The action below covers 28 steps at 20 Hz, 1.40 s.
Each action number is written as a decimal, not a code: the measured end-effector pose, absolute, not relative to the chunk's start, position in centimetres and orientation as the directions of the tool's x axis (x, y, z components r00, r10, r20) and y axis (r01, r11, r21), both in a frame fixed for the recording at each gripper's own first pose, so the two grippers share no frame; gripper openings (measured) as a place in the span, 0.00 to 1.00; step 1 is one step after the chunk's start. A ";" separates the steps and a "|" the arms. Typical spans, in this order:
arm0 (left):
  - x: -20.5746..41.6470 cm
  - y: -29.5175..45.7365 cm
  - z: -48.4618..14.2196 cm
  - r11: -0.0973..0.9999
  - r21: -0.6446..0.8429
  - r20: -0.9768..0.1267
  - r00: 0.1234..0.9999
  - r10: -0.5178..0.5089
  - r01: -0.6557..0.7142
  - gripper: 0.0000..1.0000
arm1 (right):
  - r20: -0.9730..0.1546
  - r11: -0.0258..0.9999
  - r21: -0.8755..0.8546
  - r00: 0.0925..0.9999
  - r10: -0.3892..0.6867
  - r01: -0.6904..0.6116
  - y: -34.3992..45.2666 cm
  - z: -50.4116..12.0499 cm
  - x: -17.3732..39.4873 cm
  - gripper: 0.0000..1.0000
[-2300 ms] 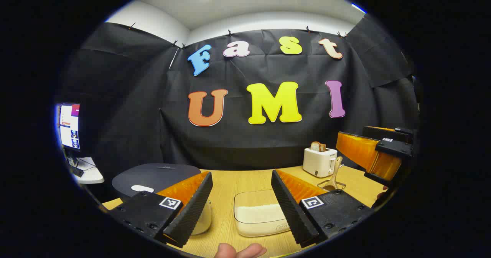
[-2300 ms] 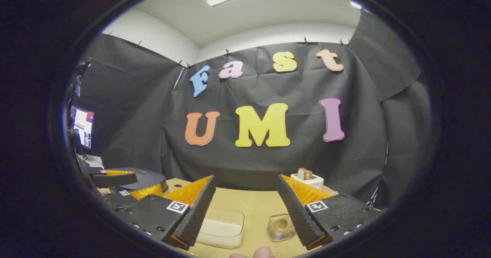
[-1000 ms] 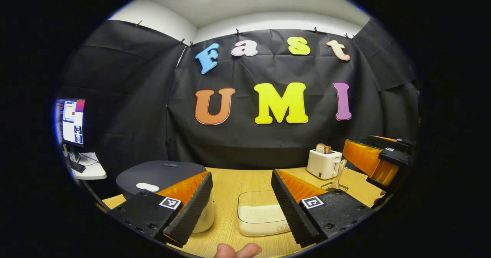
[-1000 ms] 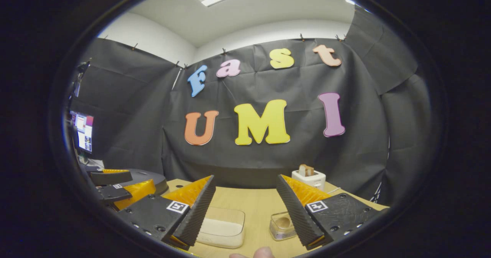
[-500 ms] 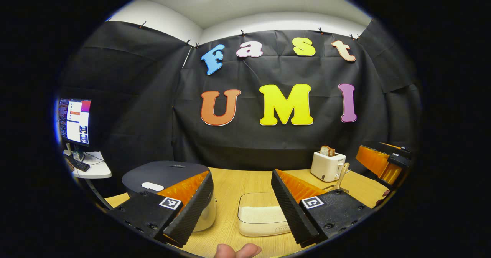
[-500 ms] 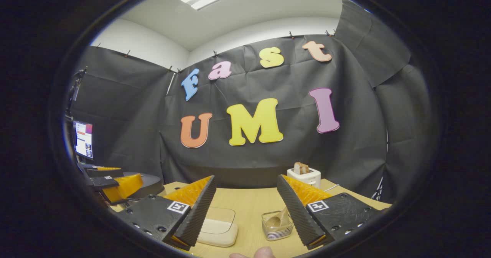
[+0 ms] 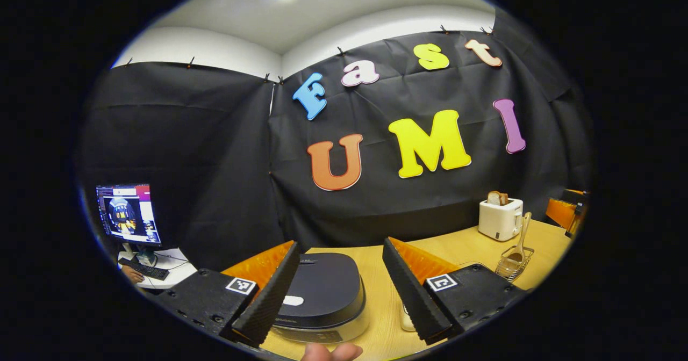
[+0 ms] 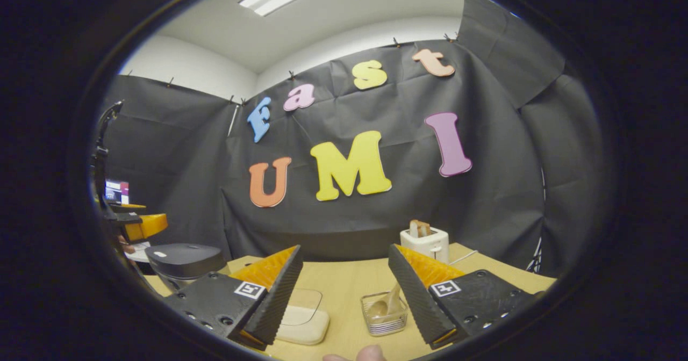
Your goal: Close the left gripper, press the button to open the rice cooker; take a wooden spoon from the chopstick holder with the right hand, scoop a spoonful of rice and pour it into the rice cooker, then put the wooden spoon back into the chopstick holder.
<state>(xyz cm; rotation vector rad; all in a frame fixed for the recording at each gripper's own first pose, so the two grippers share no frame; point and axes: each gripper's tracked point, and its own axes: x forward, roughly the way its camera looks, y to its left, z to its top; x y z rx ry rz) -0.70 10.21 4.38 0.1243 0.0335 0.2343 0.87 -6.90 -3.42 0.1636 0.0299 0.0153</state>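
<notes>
While both tools hang above the wooden surface, the scene reads as follows, left to right.

Monitor: a lit screen stands on a small white desk at the far left of the left gripper view.
Left hand-held gripper: left hand-held gripper is spread wide, nothing between its fingers; it also shows far left in the right gripper view, near the cooker.
Rice cooker: the rice cooker, dark lid down, sits straight ahead between those fingers; its pale button faces the camera, untouched.
Rice container: a clear, shallow rice container lies on the surface, right of the cooker, partly behind a finger in the right gripper view.
Right hand-held gripper: right hand-held gripper is likewise wide apart and empty.
Chopstick holder: the clear chopstick holder stands just ahead, between those fingers.
Wooden spoon: the wooden spoon stands in the holder, handle up and leaning.
Toaster: a white toaster with bread sits behind, near the wall.
</notes>
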 end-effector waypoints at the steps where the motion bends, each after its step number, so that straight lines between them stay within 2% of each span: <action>1: -0.8 11.1 4.4 0.965 0.123 -0.033 0.971 0.236 -0.230 0.99 | -0.030 0.986 0.163 0.999 0.021 -0.016 -6.8 -3.5 1.0 0.95; 4: -1.0 13.8 4.6 0.964 0.117 -0.072 0.966 0.249 -0.240 0.99 | -0.033 0.985 0.173 0.999 0.029 -0.023 -6.7 -3.9 1.4 0.95; 5: -0.9 14.5 4.2 0.965 0.107 -0.093 0.964 0.251 -0.241 0.99 | -0.035 0.984 0.176 0.999 0.032 -0.025 -6.6 -4.1 1.5 1.00; 6: -0.7 15.0 3.8 0.968 0.091 -0.119 0.962 0.245 -0.235 0.99 | -0.039 0.983 0.181 0.999 0.035 -0.027 -6.6 -4.3 1.6 0.95; 10: -0.4 16.4 0.8 0.975 0.047 -0.228 0.948 0.221 -0.216 0.98 | -0.057 0.983 0.179 0.997 0.054 -0.043 -6.2 -5.1 2.1 0.95; 12: -0.2 17.4 -1.0 0.973 0.055 -0.289 0.929 0.229 -0.223 0.87 | -0.057 0.983 0.176 0.996 0.062 -0.051 -5.9 -5.2 2.2 0.95; 13: -0.1 17.7 -1.7 0.974 0.046 -0.311 0.923 0.225 -0.222 0.75 | -0.056 0.983 0.175 0.996 0.066 -0.055 -5.8 -5.3 2.3 0.91; 14: -0.2 18.0 -2.3 0.975 0.038 -0.332 0.918 0.218 -0.218 0.70 | -0.057 0.983 0.176 0.996 0.073 -0.062 -5.6 -5.4 2.3 0.95; 15: -0.2 18.1 -2.5 0.976 0.037 -0.342 0.915 0.215 -0.215 0.54 | -0.061 0.982 0.175 0.995 0.081 -0.069 -5.2 -5.7 2.3 0.95; 16: 0.0 18.5 -2.8 0.975 0.043 -0.349 0.911 0.220 -0.218 0.54 | -0.066 0.982 0.174 0.994 0.087 -0.074 -5.1 -5.9 2.4 0.95; 17: 0.0 19.1 -3.2 0.972 0.046 -0.363 0.903 0.230 -0.229 0.46 | -0.071 0.982 0.174 0.993 0.092 -0.079 -4.9 -6.2 2.4 1.00; 18: 0.1 19.5 -3.8 0.971 0.035 -0.377 0.897 0.231 -0.235 0.32 | -0.075 0.981 0.175 0.993 0.096 -0.081 -4.9 -6.4 2.4 0.96; 19: 0.3 19.3 -4.3 0.973 0.014 -0.394 0.893 0.217 -0.231 0.16 | -0.079 0.981 0.178 0.992 0.099 -0.083 -4.9 -6.5 2.4 0.96; 21: 0.3 19.3 -5.0 0.973 -0.010 -0.416 0.886 0.206 -0.230 0.07 | -0.082 0.980 0.179 0.992 0.097 -0.081 -5.1 -6.7 2.5 0.96; 24: 0.0 19.3 -5.8 0.975 -0.025 -0.438 0.879 0.189 -0.222 0.03 | -0.078 0.981 0.183 0.993 0.086 -0.071 -5.7 -6.8 2.5 0.91; 25: 0.0 19.0 -6.0 0.977 -0.026 -0.442 0.879 0.180 -0.214 0.03 | -0.078 0.980 0.188 0.993 0.087 -0.071 -5.7 -7.0 2.5 0.95; 27: -0.1 18.5 -6.6 0.981 -0.017 -0.463 0.871 0.164 -0.194 0.02 | -0.082 0.977 0.198 0.992 0.095 -0.077 -5.5 -7.3 2.7 0.95; 28: -0.2 18.6 -6.9 0.980 -0.011 -0.472 0.865 0.171 -0.200 0.02 | -0.086 0.976 0.201 0.991 0.100 -0.081 -5.3 -7.4 2.7 1.00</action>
